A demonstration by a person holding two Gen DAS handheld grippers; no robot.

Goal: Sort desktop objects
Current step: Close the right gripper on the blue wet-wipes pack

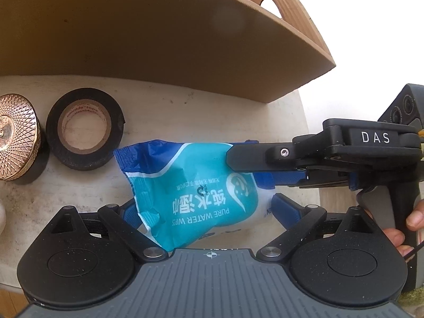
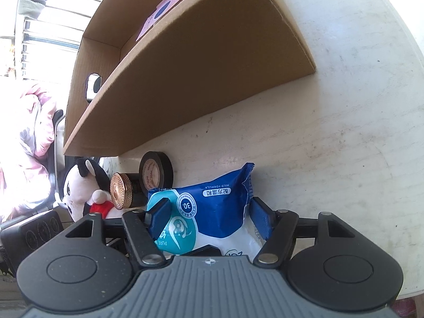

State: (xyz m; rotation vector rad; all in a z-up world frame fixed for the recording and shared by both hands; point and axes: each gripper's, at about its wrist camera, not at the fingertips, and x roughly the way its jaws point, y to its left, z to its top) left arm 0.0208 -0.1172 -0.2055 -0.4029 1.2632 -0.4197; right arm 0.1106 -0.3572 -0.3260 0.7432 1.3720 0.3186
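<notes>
A blue and teal wet wipes pack (image 1: 190,182) sits crumpled between the blue pads of my left gripper (image 1: 204,201), with both pads against its sides. My right gripper (image 1: 246,171) reaches in from the right of the left wrist view and clamps the pack's dark blue end. In the right wrist view the wipes pack (image 2: 212,209) fills the gap of my right gripper (image 2: 209,204), and both pads rest on it. A black tape roll (image 1: 84,135) and a black jar with a copper lid (image 1: 16,145) stand left of the pack on the pale table (image 1: 212,100).
A large open cardboard box (image 2: 212,66) stands just behind the objects, with a pink printed item (image 2: 169,0) inside. A black and white plush toy (image 2: 82,185) lies beyond the jar (image 2: 120,190) and tape roll (image 2: 156,172). A person's hand (image 1: 402,228) grips the right gripper's handle.
</notes>
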